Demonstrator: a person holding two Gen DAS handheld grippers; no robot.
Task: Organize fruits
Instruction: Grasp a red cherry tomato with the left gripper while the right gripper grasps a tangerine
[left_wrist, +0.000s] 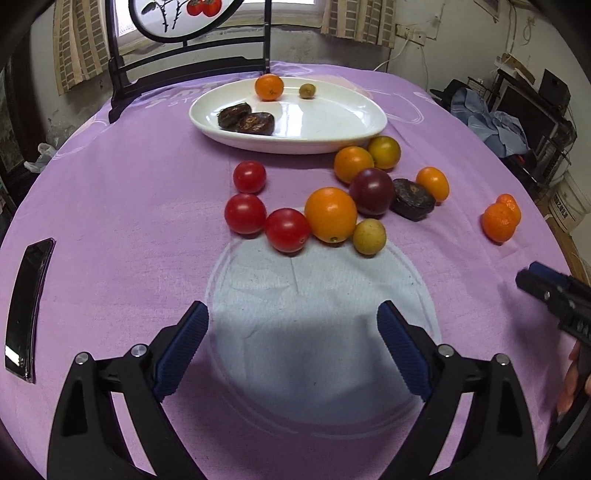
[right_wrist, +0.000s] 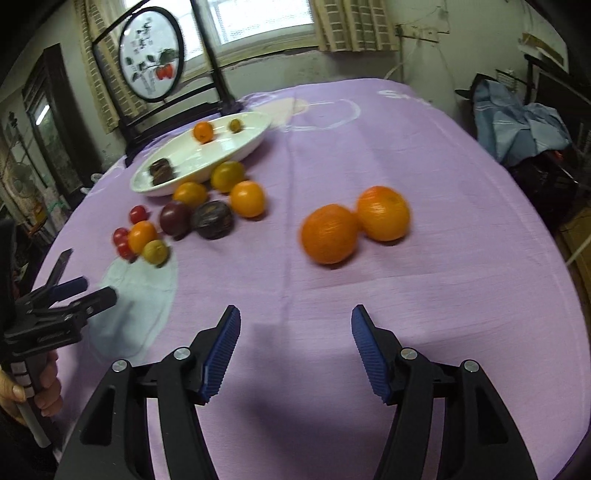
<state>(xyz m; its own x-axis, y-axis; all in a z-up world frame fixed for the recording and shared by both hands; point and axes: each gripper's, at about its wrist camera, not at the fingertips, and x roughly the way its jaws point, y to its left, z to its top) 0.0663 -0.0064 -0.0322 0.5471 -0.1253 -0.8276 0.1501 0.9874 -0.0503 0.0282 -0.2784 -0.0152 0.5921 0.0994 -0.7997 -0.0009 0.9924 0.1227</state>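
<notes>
At three o'clock of the left view, the right gripper (left_wrist: 532, 282) is cut off; both grippers' fingers spread, empty. The oval plate (left_wrist: 332, 142) runs nine-to-three.

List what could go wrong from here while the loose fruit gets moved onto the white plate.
1. The red tomatoes, an orange fruit and a small yellow-green fruit touch in a cluster; the open left gripper could nudge neighbours and set them rolling.
2. The two oranges sit touching ahead of the open right gripper; grabbing one may push the other away.
3. The plate looks shallow, so round fruit might roll off.
</notes>
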